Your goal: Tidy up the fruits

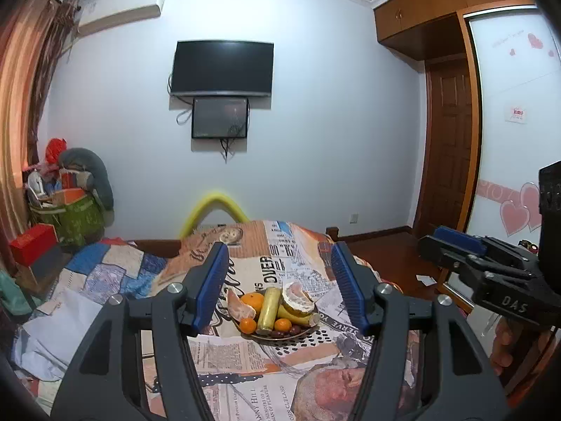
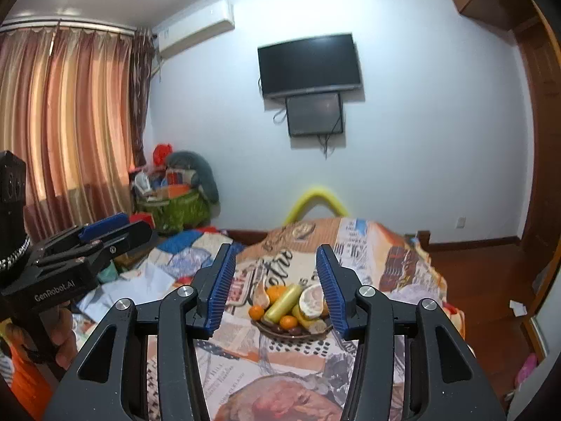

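A round dark plate of fruit sits on the newspaper-print bedspread. It holds a yellow-green bottle-shaped item, several small oranges, pomelo pieces, a banana and dark dates. My left gripper is open and empty, held back from the plate and framing it. My right gripper is open and empty, also short of the plate. The right gripper also shows at the right edge of the left wrist view.
The bed's patchwork quilt and loose white paper lie left of the plate. A yellow foam arc stands at the bed's far end. Clutter and a green bag fill the left corner. Wooden floor lies to the right.
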Demonstrator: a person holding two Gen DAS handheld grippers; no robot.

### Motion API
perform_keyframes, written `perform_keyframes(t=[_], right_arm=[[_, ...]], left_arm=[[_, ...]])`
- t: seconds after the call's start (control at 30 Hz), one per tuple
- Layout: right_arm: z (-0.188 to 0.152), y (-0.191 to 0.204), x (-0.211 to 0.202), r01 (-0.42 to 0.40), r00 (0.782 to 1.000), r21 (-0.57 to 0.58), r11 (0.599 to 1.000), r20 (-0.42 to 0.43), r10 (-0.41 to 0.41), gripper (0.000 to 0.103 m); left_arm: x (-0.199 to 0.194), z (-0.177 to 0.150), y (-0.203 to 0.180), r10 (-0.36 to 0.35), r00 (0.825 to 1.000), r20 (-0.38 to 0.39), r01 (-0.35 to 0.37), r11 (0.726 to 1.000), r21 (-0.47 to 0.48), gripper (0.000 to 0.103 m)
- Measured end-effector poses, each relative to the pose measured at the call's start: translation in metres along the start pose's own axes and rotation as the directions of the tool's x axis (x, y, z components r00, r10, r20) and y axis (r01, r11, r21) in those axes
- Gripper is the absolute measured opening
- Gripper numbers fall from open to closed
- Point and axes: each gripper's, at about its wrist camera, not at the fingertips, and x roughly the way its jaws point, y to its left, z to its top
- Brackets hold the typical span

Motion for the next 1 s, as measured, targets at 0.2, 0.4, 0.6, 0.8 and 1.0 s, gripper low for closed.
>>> perform_keyframes(t=[0.2,0.4,0.6,0.8,1.0], right_arm=[[0.001,0.01,-0.015,0.028,0.997,0.003,1.0,0.071,-0.028,0.071],[-0.002,0.015,-0.014,0.068,0.993,-0.007,0.998,0.094,-0.067,0.088],[-0.006,0.013,-0.023,0.097,0.989,0.004,0.995,0.114,-0.097,0.103],[-0.008,0.013,-0.028,0.108,0.988,0.0,0.994,0.114,-0.107,0.103],[-0.008,0.014,-0.029,0.107,0.988,-0.005,0.994,0.114,-0.106,0.103]], left_arm=[[-0.021,0.002,-0.005,0.005,0.999,0.047,-0.005,1.0,0.002,0.074],[-0.03,0.002,-0.007,0.008,0.998,0.067,-0.009,1.0,0.001,0.099],[-0.034,-0.001,-0.009,0.008,0.998,0.07,-0.009,1.0,0.006,0.103],[-0.034,-0.002,-0.007,-0.001,0.998,0.061,0.001,1.0,-0.008,0.103],[-0.033,-0.001,-0.006,-0.007,0.998,0.056,0.007,1.0,-0.011,0.103]])
